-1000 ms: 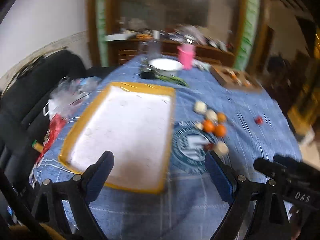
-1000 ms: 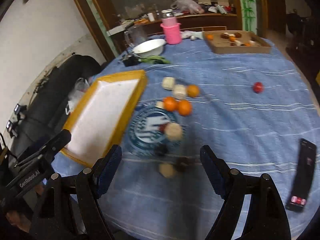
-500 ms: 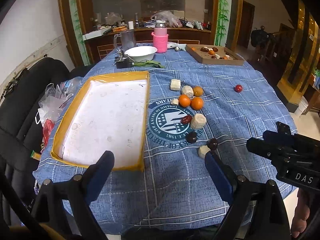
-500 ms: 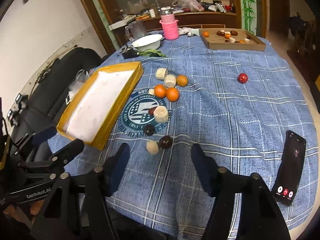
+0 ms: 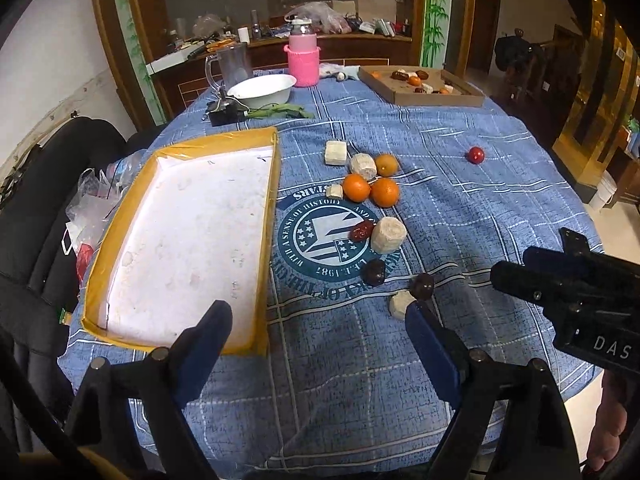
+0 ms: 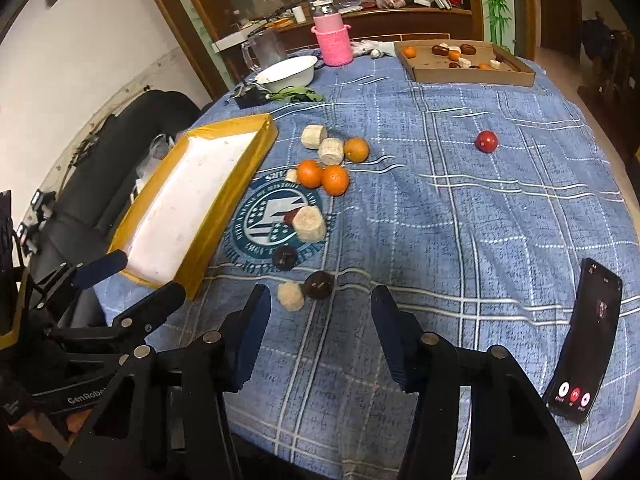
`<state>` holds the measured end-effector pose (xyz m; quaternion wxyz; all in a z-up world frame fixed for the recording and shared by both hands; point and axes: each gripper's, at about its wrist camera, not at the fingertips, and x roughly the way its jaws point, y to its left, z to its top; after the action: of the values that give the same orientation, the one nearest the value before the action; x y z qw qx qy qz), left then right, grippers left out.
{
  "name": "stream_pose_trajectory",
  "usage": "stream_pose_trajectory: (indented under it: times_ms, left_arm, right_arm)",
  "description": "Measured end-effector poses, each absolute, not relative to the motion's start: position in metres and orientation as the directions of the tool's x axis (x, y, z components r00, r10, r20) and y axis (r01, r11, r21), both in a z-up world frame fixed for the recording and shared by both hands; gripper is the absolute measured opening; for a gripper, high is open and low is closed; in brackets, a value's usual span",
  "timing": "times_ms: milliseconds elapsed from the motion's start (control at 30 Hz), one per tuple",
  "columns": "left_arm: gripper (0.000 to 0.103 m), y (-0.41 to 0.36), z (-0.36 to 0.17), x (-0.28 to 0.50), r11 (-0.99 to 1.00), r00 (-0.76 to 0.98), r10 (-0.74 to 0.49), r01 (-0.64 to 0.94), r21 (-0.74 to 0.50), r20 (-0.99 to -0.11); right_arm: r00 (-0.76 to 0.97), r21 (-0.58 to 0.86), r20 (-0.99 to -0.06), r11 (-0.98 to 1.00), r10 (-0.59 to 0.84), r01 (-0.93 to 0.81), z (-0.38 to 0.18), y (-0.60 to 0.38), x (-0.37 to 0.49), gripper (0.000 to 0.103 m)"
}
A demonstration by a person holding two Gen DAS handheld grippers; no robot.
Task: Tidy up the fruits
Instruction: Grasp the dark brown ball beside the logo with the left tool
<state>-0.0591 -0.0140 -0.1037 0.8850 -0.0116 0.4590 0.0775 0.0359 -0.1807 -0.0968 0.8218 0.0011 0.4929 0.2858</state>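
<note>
Fruit lies loose on the blue checked tablecloth [image 5: 460, 200]: three oranges [image 5: 385, 192] [image 6: 335, 179], several pale cut chunks [image 5: 388, 235] [image 6: 309, 225], dark dates [image 5: 375, 271] [image 6: 318, 285] and a small red fruit [image 5: 476, 155] [image 6: 486, 141] apart at the right. An empty yellow-rimmed white tray [image 5: 264, 216] [image 6: 224, 208] lies left of them. My left gripper [image 5: 320, 332] is open and empty above the near table edge. My right gripper [image 6: 320, 326] is open and empty, just short of a dark date and a pale chunk [image 6: 291, 296].
A brown cardboard box [image 5: 432, 98] [image 6: 472, 76] holding more fruit sits at the far right. A white bowl [image 5: 262, 90], a glass jug [image 5: 234, 62] and a pink bottle [image 5: 303, 60] stand at the back. A phone [image 6: 588, 340] lies near right. A black chair [image 5: 48, 184] stands left.
Both views have steadied from a blurred swing. The right gripper has come lower and closer to the nearest dates and its jaws have narrowed somewhat. The fruit has not moved.
</note>
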Motion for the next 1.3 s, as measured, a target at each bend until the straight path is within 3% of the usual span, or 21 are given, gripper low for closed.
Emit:
stream_pose_trajectory:
  times_ms: [267, 367, 533, 867, 1167, 1300]
  left_arm:
    - [0.089, -0.009, -0.11, -0.042, 0.988, 0.544, 0.117, -0.15, 0.041, -0.831]
    - [0.089, -0.006, -0.117, -0.034, 0.99, 0.525, 0.086, -0.139, 0.014, -0.847]
    - [0.084, -0.009, -0.132, -0.016, 0.994, 0.485, 0.026, -0.105, -0.029, -0.874]
    - [0.058, -0.026, -0.164, 0.026, 0.997, 0.417, -0.049, -0.04, -0.073, -0.908]
    - [0.022, -0.026, -0.184, 0.034, 0.989, 0.362, -0.113, -0.052, -0.141, -0.925]
    - [0.022, -0.021, -0.177, 0.03, 0.989, 0.384, -0.104, -0.059, -0.137, -0.917]
  right_arm:
    - [0.328, 0.307, -0.818, 0.841, 0.473, -0.446, -0.108, -0.179, 0.056, 0.052]
    - [0.318, 0.317, -0.822, 0.843, 0.473, -0.434, -0.113, -0.18, 0.064, 0.057]
    - [0.304, 0.321, -0.831, 0.848, 0.466, -0.422, -0.124, -0.182, 0.077, 0.057]
    - [0.289, 0.343, -0.831, 0.846, 0.476, -0.408, -0.138, -0.184, 0.098, 0.056]
    - [0.264, 0.367, -0.83, 0.837, 0.491, -0.406, -0.144, -0.178, 0.11, 0.056]
    - [0.245, 0.379, -0.829, 0.828, 0.502, -0.414, -0.149, -0.169, 0.117, 0.054]
